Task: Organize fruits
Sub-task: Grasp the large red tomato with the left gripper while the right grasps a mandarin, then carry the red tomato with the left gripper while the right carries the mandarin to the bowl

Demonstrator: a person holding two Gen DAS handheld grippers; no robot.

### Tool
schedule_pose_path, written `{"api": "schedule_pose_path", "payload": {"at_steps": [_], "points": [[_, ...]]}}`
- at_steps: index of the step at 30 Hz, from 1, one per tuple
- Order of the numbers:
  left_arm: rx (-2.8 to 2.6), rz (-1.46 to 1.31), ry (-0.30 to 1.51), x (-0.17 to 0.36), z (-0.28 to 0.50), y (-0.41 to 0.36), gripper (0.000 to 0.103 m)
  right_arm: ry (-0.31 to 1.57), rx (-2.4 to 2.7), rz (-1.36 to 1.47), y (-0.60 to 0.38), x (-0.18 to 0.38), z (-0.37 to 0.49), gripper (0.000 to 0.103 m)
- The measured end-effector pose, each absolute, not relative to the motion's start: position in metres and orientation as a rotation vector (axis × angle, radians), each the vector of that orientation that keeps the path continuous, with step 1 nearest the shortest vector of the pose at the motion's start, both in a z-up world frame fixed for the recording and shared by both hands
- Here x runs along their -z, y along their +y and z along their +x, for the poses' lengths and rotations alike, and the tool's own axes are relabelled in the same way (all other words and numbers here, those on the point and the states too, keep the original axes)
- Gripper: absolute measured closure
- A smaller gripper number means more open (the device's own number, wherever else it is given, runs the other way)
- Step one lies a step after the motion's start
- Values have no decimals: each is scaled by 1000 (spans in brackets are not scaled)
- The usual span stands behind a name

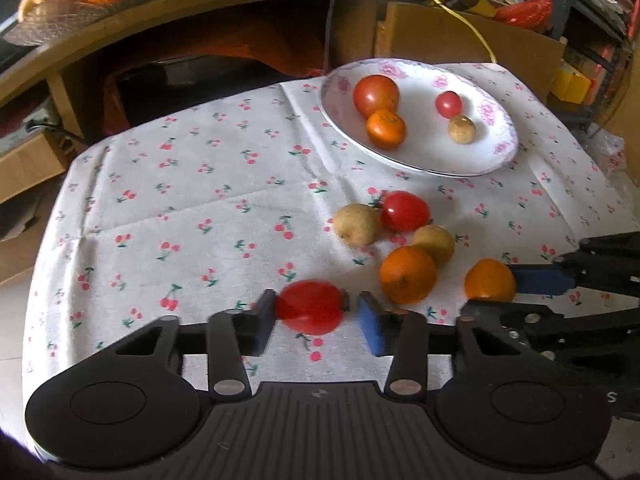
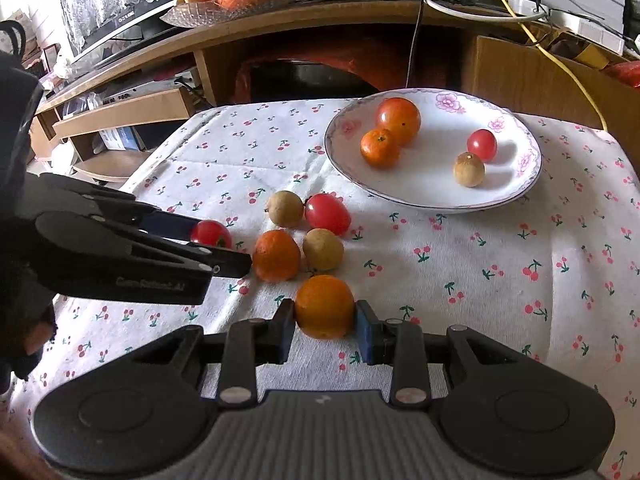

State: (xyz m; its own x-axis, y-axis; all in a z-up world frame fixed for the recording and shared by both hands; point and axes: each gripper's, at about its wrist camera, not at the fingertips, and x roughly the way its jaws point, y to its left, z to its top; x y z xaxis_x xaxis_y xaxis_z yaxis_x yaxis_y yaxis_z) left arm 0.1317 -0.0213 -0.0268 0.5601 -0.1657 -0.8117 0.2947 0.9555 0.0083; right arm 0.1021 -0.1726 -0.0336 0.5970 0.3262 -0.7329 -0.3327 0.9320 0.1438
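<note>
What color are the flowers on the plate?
Pink flowers on the plate, clearest in the right wrist view.

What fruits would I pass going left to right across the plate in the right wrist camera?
On the plate: small orange → big tomato → brown round fruit → small red tomato. The first two touch, and the last two sit side by side.

- The left wrist camera is sitting low over the near edge of the cherry-print cloth (image 1: 192,208), looking forward toward the far plate (image 1: 496,148).
- The right wrist camera is looking the same way from just to the right, equally near.
- Both are taking in the plate (image 2: 520,184), the loose fruit cluster (image 1: 404,236) and the far desk (image 2: 320,20).
- Each is catching the other gripper at its edge.
</note>
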Motion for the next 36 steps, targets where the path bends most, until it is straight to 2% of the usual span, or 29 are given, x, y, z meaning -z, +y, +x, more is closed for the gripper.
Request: {"api": "schedule_pose_path", "payload": {"at_steps": [12,23,32,36], "points": [[286,123,1010,22,106,-13,58,863,-349,16,-184,29,90,54],[326,206,997,27,65,-39,58,884,-314,-32,-185,33,48,54],[304,207,1015,26,71,-38,48,860,-350,-26,-192,35,46,54],[278,205,1009,27,67,-34,35,850,-355,-16,-195,36,41,54]]}}
